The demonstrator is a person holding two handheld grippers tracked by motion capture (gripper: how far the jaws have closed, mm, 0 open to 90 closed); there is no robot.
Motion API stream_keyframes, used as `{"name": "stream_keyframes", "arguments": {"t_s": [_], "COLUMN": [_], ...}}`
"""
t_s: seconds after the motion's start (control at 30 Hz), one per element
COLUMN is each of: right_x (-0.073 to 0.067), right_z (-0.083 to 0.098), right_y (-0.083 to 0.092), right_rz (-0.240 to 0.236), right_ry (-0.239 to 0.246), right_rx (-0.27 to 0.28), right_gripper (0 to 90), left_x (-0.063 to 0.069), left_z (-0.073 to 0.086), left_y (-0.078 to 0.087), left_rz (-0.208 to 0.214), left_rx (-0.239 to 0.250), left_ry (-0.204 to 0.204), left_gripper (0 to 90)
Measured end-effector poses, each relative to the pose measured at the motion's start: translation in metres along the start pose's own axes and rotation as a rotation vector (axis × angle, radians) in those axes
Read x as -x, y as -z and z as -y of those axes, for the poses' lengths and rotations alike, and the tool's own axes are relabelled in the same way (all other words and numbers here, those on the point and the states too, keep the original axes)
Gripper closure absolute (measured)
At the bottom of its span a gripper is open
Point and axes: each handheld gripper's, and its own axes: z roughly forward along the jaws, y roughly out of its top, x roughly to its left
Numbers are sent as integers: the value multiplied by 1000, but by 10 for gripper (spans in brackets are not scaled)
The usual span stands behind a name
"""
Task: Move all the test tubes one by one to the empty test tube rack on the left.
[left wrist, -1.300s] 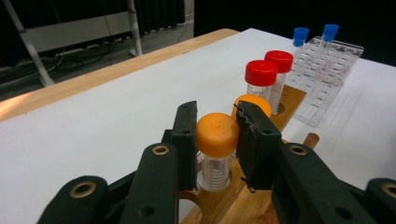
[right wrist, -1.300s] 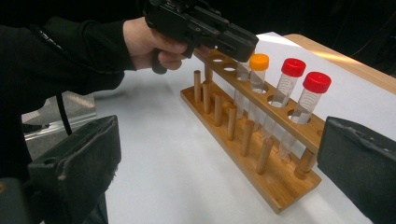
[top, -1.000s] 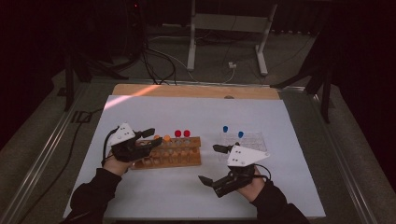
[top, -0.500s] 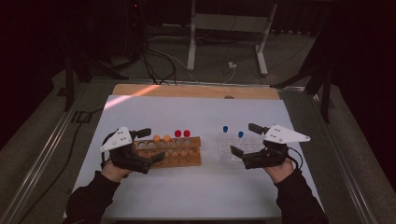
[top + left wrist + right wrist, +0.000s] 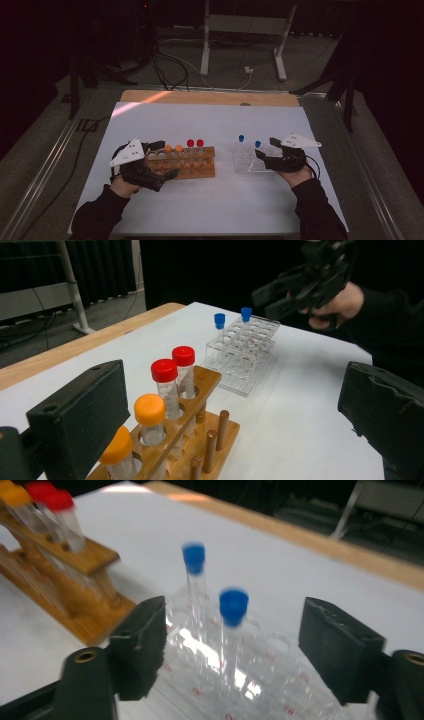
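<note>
A wooden tube rack (image 5: 182,162) stands left of centre, holding two orange-capped tubes (image 5: 173,148) and two red-capped tubes (image 5: 195,143). My left gripper (image 5: 167,160) is at its left end with jaws wide apart; they have just been opening, and the rack's end (image 5: 200,430) lies between them untouched. To the right, a clear plastic rack (image 5: 247,157) holds two blue-capped tubes (image 5: 241,137). My right gripper (image 5: 266,149) reaches in from its right side. Its jaws have just been closing, with the nearer blue-capped tube (image 5: 233,605) between them, pads apart from it.
The racks sit on a white sheet (image 5: 215,120) over the table, with a bare wooden strip (image 5: 200,97) along the far edge. Beyond it, a metal stand (image 5: 242,45) and cables (image 5: 165,65) are on the floor.
The left gripper has let go at the wooden rack and opened wide. The right hand has swung from the table's front centre to the clear rack, its jaws narrowing around a blue-capped tube.
</note>
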Motion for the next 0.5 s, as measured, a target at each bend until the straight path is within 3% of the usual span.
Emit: {"name": "stream_keyframes", "arguments": {"t_s": [0.5], "right_x": [2], "right_z": [9], "right_y": [-28], "right_rz": [12], "right_ry": [13], "right_rx": [-77], "right_gripper": [714], "left_x": [-1], "left_z": [1], "left_y": [-2], "left_rz": [4], "left_rx": [-14], "left_ry": [5], "left_gripper": [6]}}
